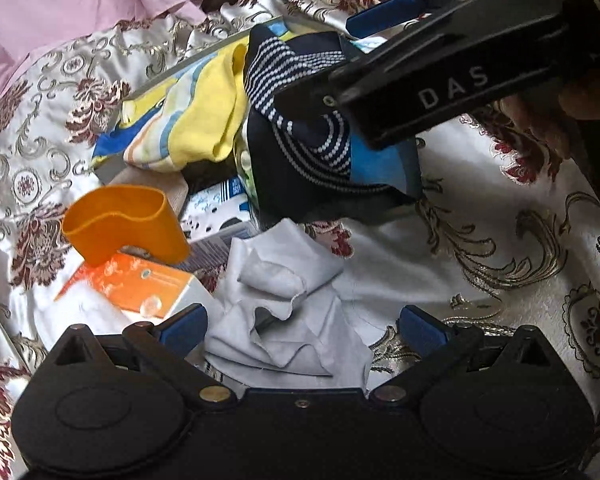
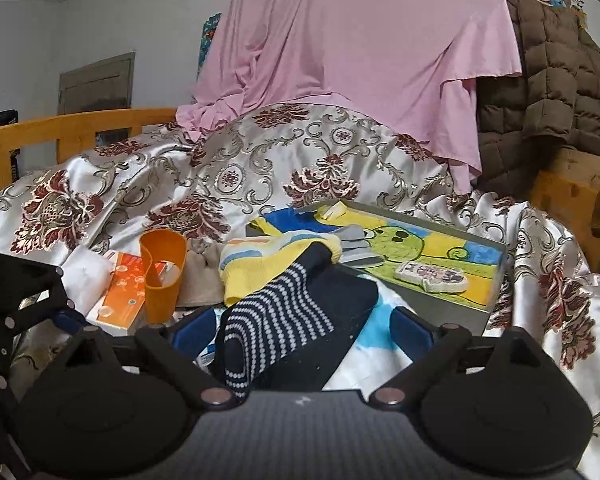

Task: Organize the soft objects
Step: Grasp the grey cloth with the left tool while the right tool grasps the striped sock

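Hanging over a bed draped in a floral satin cover, the right tool has its blue fingers spread wide, with the navy striped sock lying in the gap between them; neither finger visibly presses the fabric, and the sock's lower end disappears under the tool body. In the left wrist view that same right tool enters from the upper right, and its black housing covers part of the navy striped sock, so whether the sock is touched there cannot be told.

The left tool is also wide, its fingers standing on either side of a crumpled pale grey cloth just ahead of it; the cloth's near edge is cut off by the tool body.

Beyond the navy sock, further from the right tool, a yellow striped sock lies partly over the edge of a shallow box with a cartoon print. Its far end is hidden by folds. Ahead and to the left of the right tool stands an orange cup beside an orange carton, whose print is too blurred to read. A pink sheet and a brown quilted jacket rise at the back, both running out of frame.
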Demonstrator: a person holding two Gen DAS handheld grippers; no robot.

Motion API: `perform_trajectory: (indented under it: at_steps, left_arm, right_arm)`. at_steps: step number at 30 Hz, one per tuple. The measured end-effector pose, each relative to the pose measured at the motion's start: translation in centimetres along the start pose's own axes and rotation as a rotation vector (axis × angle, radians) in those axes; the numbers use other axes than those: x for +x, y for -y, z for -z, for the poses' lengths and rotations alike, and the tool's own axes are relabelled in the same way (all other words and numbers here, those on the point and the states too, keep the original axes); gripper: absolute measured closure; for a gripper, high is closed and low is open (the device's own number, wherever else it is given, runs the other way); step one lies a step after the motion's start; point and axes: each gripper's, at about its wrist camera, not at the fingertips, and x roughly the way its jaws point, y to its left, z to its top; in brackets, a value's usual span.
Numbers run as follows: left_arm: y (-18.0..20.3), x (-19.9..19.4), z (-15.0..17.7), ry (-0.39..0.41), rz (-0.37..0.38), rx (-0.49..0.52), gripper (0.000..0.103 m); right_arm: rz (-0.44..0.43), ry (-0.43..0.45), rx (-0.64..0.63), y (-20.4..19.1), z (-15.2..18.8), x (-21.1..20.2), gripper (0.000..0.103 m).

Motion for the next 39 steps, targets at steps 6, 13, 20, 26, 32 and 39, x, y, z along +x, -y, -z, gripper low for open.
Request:
perform_trajectory:
  at_steps: [6, 13, 20, 26, 32, 39]
  left_arm:
    - [0.0, 0.3, 0.1, -0.036, -0.008, -0.034, 0.001]
    - [0.1, 0.3, 0.0, -0.049, -0.016, -0.051, 0.001]
    - [-0.3, 0.4, 0.3, -0.055, -0.007, -0.091, 0.005]
    - [-0.8, 0.1, 0.7, -0.038, -0.017, -0.116, 0.016]
    - [-1.5, -0.1, 1.1, -0.027, -0.045, -0.147, 0.030]
    - [-1.5, -0.2, 1.1, -0.024, -0.064, -0.158, 0.047]
  right_arm:
    - [-0.047, -0.002, 0.009, -0.4, 0.3, -0.2, 0.018]
    - [-0.097, 0.012, 0.030, -1.0, 0.2, -0.9, 0.026]
    - [-0.150, 0.027, -0.016, -2.3, 0.0, -1.6, 0.044]
    - [-0.163, 0.007, -0.020, -2.6, 0.3, -1.3, 0.053]
    - [-0.054, 0.020, -0.150, -3.7, 0.8, -0.8, 0.053]
    - [0.008, 0.022, -0.282, -5.4, 1.6, 0.1, 0.054]
